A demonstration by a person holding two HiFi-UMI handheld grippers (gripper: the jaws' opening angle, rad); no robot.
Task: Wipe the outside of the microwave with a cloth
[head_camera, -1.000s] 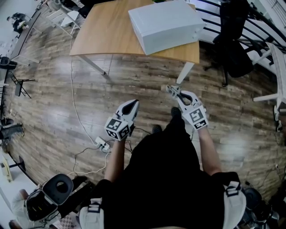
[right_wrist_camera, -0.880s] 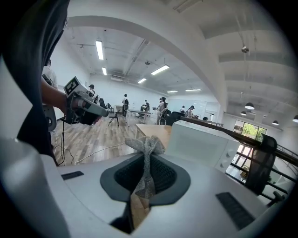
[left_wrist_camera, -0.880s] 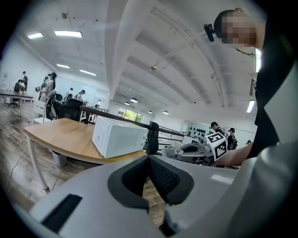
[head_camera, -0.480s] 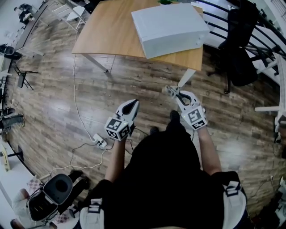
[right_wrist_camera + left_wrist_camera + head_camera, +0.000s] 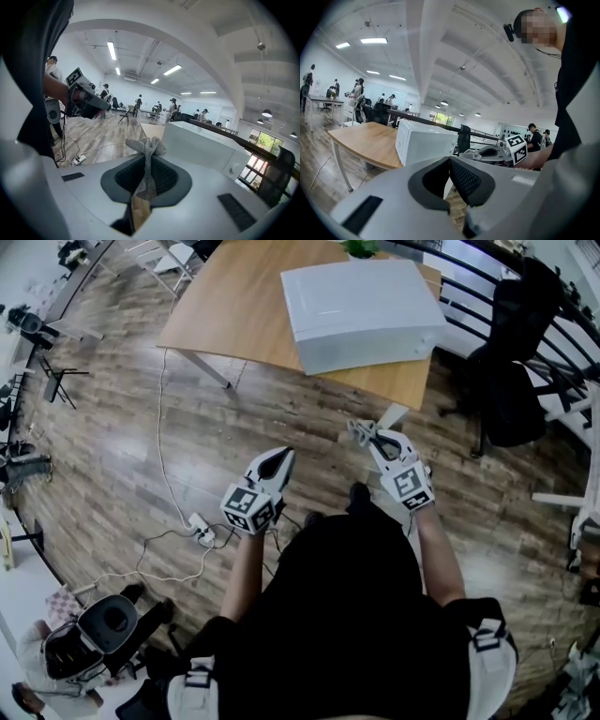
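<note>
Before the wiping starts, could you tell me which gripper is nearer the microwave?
Right. The right gripper, shut on the cloth, is just short of the table bearing the microwave; the left gripper is farther back and off to the left.

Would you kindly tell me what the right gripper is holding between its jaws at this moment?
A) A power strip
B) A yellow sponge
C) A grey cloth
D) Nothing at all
C: in the right gripper view, the jaws of the right gripper are closed on a grey cloth, which bunches up above the tips.
</note>
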